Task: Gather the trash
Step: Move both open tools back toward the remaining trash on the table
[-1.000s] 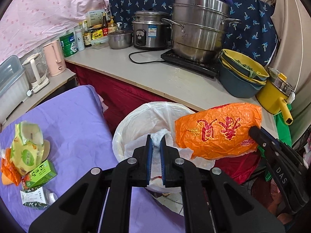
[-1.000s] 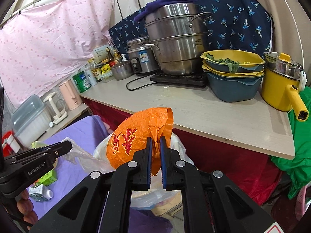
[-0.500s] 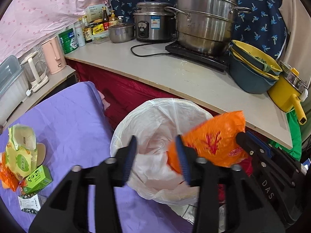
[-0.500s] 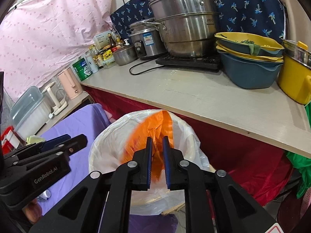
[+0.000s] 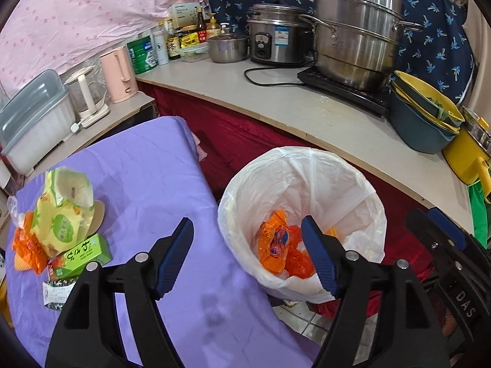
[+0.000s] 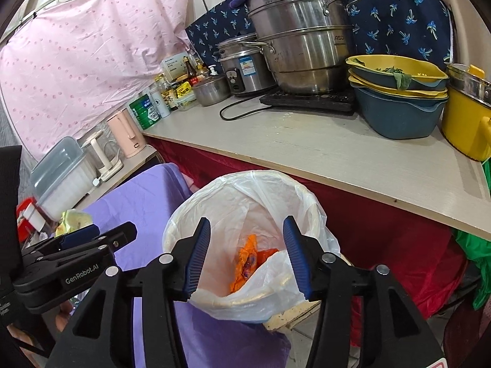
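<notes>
A bin lined with a white bag point(image 5: 353, 184) point(image 6: 310, 202) stands between the purple table and the counter. An orange plastic bag point(image 5: 276, 245) point(image 6: 248, 260) lies crumpled at its bottom. My left gripper point(image 5: 247, 230) hovers over the bin's near rim, its jaws opening, nothing between them. Above the bin's mouth my right gripper point(image 6: 247, 230) also has its jaws opening and holds nothing. On the purple table point(image 5: 147, 184) at the left lie a yellow-green wrapper point(image 5: 61, 211), a green carton point(image 5: 83, 257), orange wrappers point(image 5: 26, 248) and a small printed packet point(image 5: 56, 291).
A beige counter point(image 5: 307, 113) behind the bin carries a steel steamer pot point(image 5: 353, 36), a rice cooker point(image 5: 276, 40), stacked basins point(image 5: 423, 116), a yellow pot point(image 6: 466, 119) and bottles. A pink kettle point(image 5: 118, 73) and a lidded box point(image 5: 30, 116) sit on the left shelf.
Both grippers went from shut to open. The left one let go of the white liner's edge, the right one released the orange bag, which dropped into the bin. Both hands moved slightly down.
</notes>
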Motion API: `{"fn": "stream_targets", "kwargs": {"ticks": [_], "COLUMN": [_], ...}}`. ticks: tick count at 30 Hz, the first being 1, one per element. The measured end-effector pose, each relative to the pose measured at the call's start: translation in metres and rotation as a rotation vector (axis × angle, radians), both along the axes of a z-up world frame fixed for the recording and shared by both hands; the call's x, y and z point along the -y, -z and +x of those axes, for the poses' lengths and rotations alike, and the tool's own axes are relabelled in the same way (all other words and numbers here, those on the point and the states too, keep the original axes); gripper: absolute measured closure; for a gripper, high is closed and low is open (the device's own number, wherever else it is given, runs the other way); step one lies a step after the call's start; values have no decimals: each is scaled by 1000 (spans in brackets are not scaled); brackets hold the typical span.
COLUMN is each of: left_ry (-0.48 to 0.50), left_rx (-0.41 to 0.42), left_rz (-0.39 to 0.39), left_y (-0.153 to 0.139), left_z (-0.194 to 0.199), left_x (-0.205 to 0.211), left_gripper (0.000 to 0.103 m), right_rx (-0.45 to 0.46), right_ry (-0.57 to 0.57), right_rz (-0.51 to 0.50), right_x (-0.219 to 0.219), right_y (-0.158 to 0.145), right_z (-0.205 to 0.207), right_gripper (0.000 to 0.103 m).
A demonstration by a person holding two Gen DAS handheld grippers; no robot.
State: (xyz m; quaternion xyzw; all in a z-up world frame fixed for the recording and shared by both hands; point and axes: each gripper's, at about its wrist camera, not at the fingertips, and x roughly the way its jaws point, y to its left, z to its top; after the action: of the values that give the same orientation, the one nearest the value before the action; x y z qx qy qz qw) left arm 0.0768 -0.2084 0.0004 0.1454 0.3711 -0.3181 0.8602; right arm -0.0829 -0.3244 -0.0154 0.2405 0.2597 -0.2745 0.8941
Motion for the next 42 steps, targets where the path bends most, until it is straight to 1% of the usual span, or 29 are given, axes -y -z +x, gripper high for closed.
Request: {"fn": "stream_targets", "kwargs": {"ticks": [4,8,10,12,20,30,42], "left_ry": [-27,-45,-60,-70,-104,-180,-338], "left_rx": [2,-2,11,18,24,6,-33], "left_rz": [8,10,12,7,2,-1,-1], "left_y": [1,0,-2,-4,-9,-6,8], "left_z": [-2,-4,-6,-7,-12,0,40], "left_x": [-15,-29,-38,-45,-77,-127,-206], "left_gripper": [34,34,30,29,29,29,29], "right_rx": [2,1,1,1,0,-18,-45], "right_ry": [-16,-35,-45,-63,-136,-242,-382], "right_rz": [-7,-11,-15,-19,-37,-40,-38], "right_x": [-14,-27,-34,-43,-77,-121,-181], "right_y": [-3,-4,-6,-7,-13,-11,-4], "right_z": [-5,-8,-8,-7,4,36,96], "right_gripper": [49,49,48,48,47,47,47]}}
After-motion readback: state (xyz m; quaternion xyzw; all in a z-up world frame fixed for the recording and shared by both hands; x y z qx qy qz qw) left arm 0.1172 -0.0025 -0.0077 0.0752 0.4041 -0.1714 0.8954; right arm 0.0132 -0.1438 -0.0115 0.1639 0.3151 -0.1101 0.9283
